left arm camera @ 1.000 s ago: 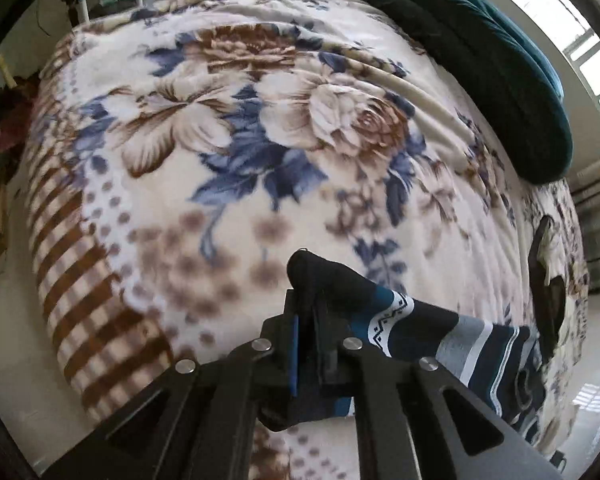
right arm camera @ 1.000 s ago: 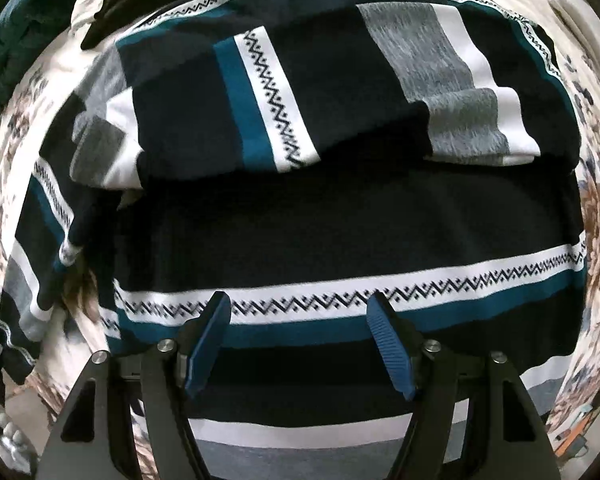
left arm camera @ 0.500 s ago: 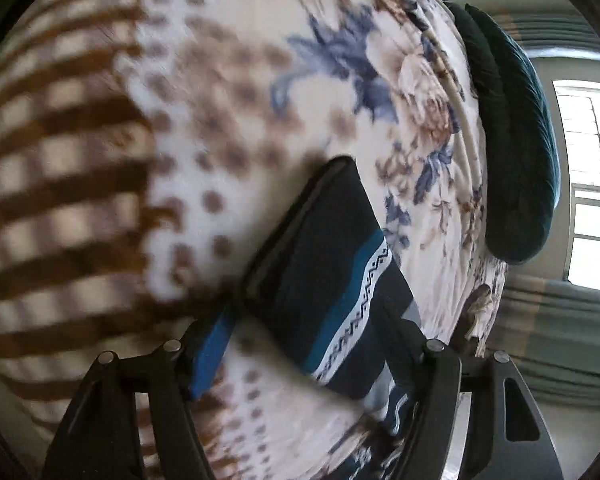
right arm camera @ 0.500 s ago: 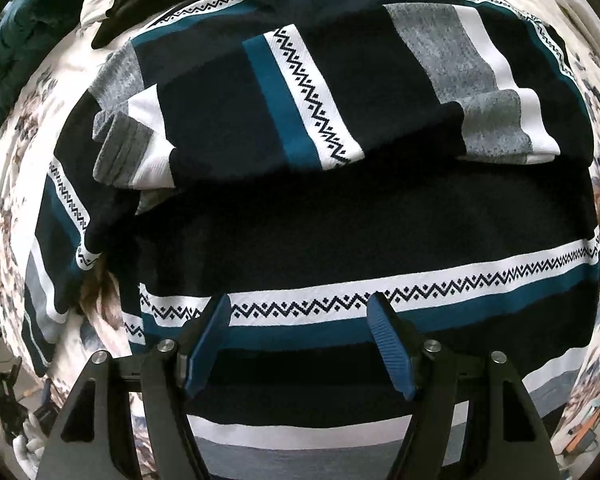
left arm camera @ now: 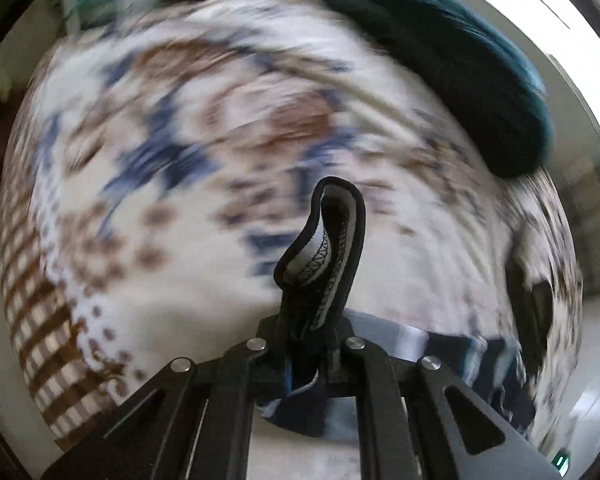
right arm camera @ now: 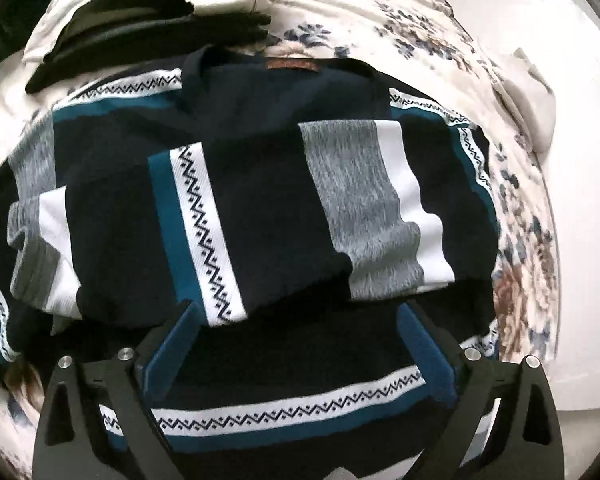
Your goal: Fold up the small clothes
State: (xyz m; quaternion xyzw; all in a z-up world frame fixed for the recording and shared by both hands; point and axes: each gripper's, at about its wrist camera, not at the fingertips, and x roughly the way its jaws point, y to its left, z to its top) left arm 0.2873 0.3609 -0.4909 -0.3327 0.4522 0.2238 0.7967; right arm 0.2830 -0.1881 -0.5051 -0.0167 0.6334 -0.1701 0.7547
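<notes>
Fabric from the striped sweater (left arm camera: 324,248) stands up in a loop at the lower centre of the left wrist view, pinched between the pressed-together fingers of the left gripper (left arm camera: 306,344), whose jaws have just snapped closed on it, with the floral blanket (left arm camera: 172,152) blurred behind and a dark teal cushion (left arm camera: 460,80) at upper right. In the right wrist view the sweater lies spread across the frame's middle on the blanket, one sleeve (right arm camera: 228,224) folded across its body, while the right gripper (right arm camera: 296,340) hangs over the lower part, its jaws having just opened wide, nothing pinched. Folded black and cream clothes (right arm camera: 148,20) sit at upper left.
</notes>
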